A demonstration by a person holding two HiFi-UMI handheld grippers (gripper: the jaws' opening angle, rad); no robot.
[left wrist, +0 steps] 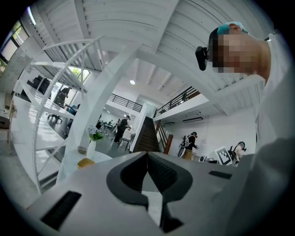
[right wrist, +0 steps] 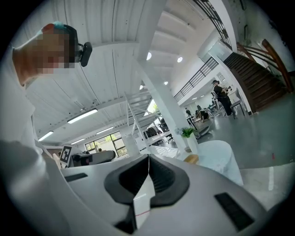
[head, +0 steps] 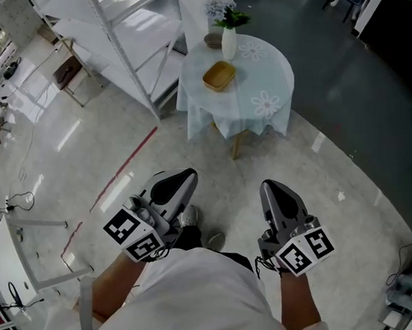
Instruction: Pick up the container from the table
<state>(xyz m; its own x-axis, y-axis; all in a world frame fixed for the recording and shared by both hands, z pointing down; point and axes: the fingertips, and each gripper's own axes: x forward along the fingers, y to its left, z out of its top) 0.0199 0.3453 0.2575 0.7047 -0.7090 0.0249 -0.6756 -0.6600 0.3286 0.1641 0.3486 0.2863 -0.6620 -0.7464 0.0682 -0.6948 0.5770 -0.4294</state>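
We're looking down on a big open hall with a glossy pale floor [head: 337, 159], a white metal frame [head: 124, 40] rising at the upper left, and one small round desk [head: 276, 73] under a flower-printed cloth standing well ahead of the person. On that desk the container [head: 219, 76], a shallow yellow-brown dish, is sitting near the left edge of the cloth. A white vase [head: 229, 43] of greenery is standing just behind it, with a small dark bowl [head: 213, 40] beside the vase. Both tools are being held low in front of the body, nowhere near the desk yet. The left gripper [head: 188, 173] is pointing forward with its fingers [left wrist: 131, 173] clenched together on nothing. The left gripper view is showing the container [left wrist: 85, 162] far off to the left of the fingers. The right gripper [head: 269, 185] is mirroring it, its fingers [right wrist: 163, 177] pressed tight with nothing between them. The right gripper view is picking out the container [right wrist: 191, 159] as a small patch of yellow on the distant cloth. By my reading, this is the approach: the task is barely under way and no reach has begun. The next move is calling for closing the stretch of floor to the desk, then releasing one set of fingers and lining it up on the dish's rim. The vase is standing close enough that a careless reach from behind could tip it.
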